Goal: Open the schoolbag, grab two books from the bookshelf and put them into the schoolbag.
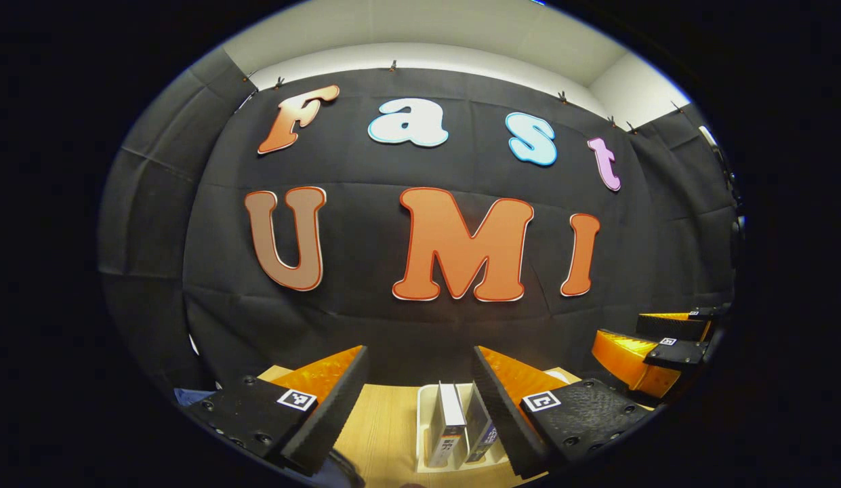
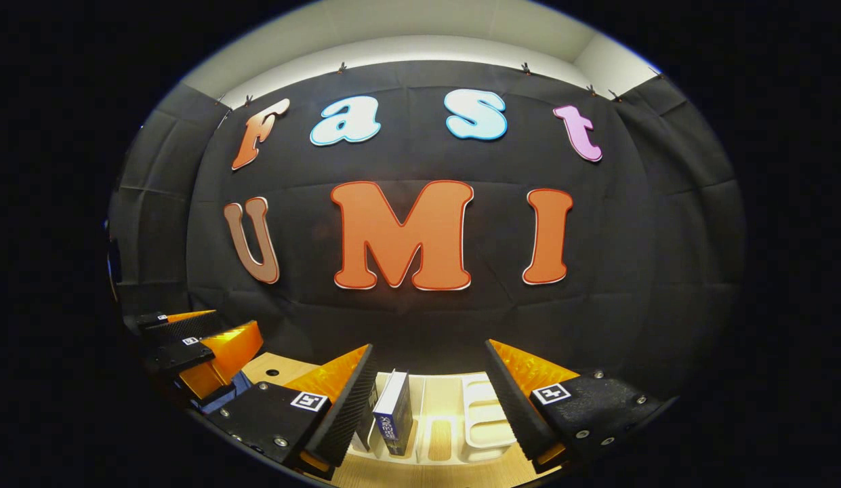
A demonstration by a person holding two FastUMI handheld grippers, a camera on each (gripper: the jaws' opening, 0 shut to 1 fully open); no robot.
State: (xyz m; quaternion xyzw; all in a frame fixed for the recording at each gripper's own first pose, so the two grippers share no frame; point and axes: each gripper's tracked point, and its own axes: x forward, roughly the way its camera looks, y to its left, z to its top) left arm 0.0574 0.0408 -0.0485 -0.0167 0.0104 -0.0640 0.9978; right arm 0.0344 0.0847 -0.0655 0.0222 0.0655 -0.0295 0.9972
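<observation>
We see a light wooden worktop (image 1: 386, 420) running up to a booth wall of black cloth, with a pale wall and ceiling above the cloth. On the worktop stands a white slotted bookshelf (image 2: 484, 420), near the far edge by the cloth.

Small square black-and-white markers sit on the black finger mounts of each hand-held gripper; the print on the book spines is too small for us to read.

In the left gripper view, the left hand-held gripper (image 1: 420, 407) has its fingers spread wide, holding nothing, and two books (image 1: 461, 423) stand upright in the bookshelf between them, one with a white cover, one darker beside it. The right hand-held gripper (image 1: 654, 346) shows at the far right, orange and black.

In the right gripper view, the right hand-held gripper (image 2: 430, 407) is likewise spread and empty. A blue-spined book (image 2: 393, 413) stands in the left slots of the bookshelf, just beside its left finger.
</observation>
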